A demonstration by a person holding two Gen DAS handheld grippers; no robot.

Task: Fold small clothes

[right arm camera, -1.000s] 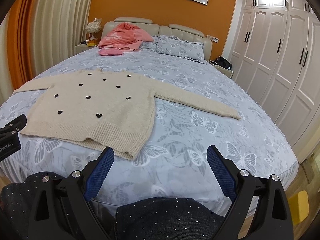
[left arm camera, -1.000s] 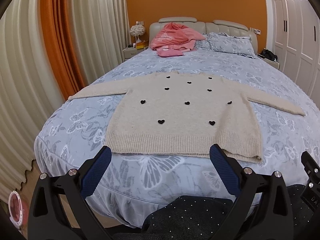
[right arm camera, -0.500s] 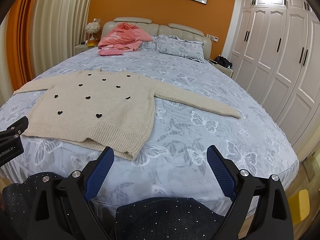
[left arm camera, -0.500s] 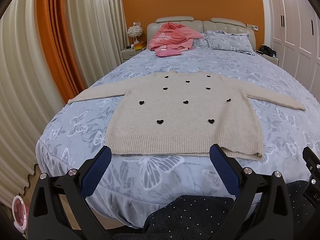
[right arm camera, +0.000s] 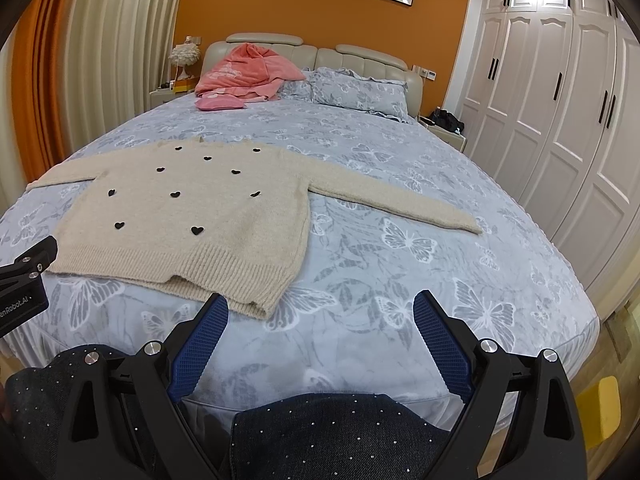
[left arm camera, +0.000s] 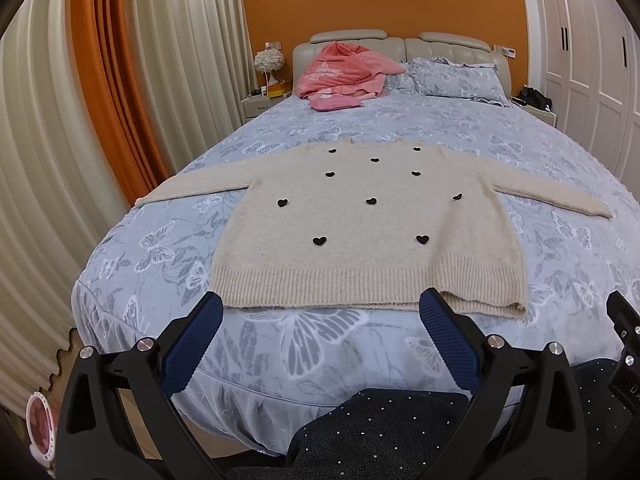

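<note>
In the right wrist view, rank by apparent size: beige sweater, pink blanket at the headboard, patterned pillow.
1. beige sweater, though it lies nearest the camera.
2. pink blanket.
3. patterned pillow, close to the blanket; unsure.

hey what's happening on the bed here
A person holds a claw in each hand at the foot of the bed. A beige sweater with black hearts lies flat, sleeves out. The left claw and right claw are both open near its hem, touching nothing. Folding hasn't begun.
</note>
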